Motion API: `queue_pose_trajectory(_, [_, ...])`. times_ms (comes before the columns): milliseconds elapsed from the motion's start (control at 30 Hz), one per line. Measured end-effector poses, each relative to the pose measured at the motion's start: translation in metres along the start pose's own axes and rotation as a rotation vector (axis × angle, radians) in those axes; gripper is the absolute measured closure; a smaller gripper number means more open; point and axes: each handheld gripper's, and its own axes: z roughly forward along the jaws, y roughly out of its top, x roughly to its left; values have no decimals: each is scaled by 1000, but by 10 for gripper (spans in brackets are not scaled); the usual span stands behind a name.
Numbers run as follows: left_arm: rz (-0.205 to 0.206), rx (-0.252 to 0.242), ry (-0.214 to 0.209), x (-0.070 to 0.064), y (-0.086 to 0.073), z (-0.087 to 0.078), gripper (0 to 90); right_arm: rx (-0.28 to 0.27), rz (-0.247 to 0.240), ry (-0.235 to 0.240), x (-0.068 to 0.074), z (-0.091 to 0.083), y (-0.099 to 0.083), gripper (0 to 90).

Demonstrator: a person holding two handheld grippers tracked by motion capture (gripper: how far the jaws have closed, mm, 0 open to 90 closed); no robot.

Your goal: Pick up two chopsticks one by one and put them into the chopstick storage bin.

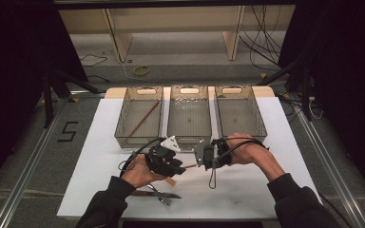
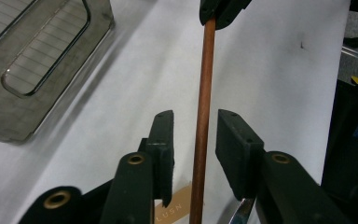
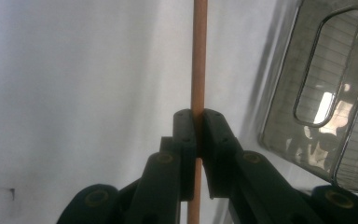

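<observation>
The right tongs clench the brown chopstick firmly, so it stays above the table. The left tongs are released around it, probably because the stick is passing between hands.

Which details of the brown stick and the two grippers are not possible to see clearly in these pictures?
- High view: the stick is mostly hidden between the left gripper and the right gripper.
- Left gripper view: the stick's lower end is cut off by the bottom edge.
- Right gripper view: its upper end is cut off by the top edge.
</observation>
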Motion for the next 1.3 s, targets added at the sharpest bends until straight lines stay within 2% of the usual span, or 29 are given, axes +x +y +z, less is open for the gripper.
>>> queue_pose_trajectory(400, [11,30,-20,-1,1,4,804,3,1,2,1,1,2,849])
queue_pose_trajectory(533, [24,46,-18,-2,1,5,819,1,-19,-2,1,1,2,849])
queue_pose_trajectory(667, [37,51,-30,-3,1,6,839,16,-20,1,2,1,3,845])
queue_pose_trajectory(800, [47,49,-23,-5,2,5,851,17,-29,-6,2,1,2,827])
queue_pose_trajectory(833, [46,58,-12,-5,2,4,852,12,-18,-10,2,1,1,806])
queue_pose_trajectory(867, [47,55,-10,-5,1,4,852,20,-1,-12,1,-1,0,745])
queue_pose_trajectory(900, [43,51,-18,-4,1,3,852,-2,27,-28,2,-1,-1,701])
queue_pose_trajectory(967, [32,44,-3,-3,0,2,853,-5,46,-30,1,-6,-4,636])
queue_pose_trajectory(1000, [24,39,1,-2,0,1,853,-22,59,-45,1,-9,-6,585])
queue_pose_trajectory(1133, [-1,28,6,5,-3,-2,853,-92,151,-92,0,-21,-16,485])
queue_pose_trajectory(1233, [-24,11,36,9,-6,-7,853,-158,204,-136,0,-25,-23,419])
queue_pose_trajectory(1300, [-36,-4,44,13,-9,-10,853,-209,234,-139,2,-26,-29,386])
